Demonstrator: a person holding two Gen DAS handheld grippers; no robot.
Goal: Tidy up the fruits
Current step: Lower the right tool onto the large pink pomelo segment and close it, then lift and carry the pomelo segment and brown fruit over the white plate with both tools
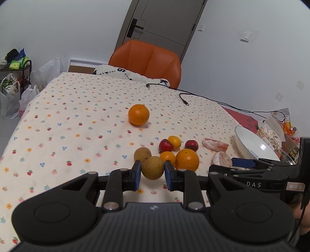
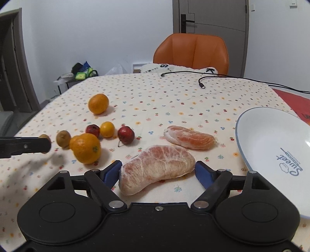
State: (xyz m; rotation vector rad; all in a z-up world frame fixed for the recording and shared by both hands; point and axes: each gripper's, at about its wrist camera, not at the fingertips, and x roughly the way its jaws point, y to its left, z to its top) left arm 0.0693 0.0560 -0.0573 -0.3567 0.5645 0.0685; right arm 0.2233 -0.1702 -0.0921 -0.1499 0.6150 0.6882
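1. We see the left tool (image 1: 151, 174) with its blue pads pressed against a brown round fruit (image 1: 152, 167); whether it is lifted off the tabletop (image 1: 77, 108) we cannot tell.
2. The right tool (image 2: 158, 170) is spread wide around a peeled pomelo segment (image 2: 157, 172), pads not clearly touching.
3. A white bowl (image 2: 271, 139) sits right of it.
4. Beyond both tools we see an orange chair (image 2: 190, 50), a grey door (image 2: 211, 15) and white walls.

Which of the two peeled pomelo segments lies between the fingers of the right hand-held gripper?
The nearer, paler segment, lying between the right hand-held gripper's open fingers. The other segment, orange-fleshed, lies farther back on the tablecloth, apart from the gripper.
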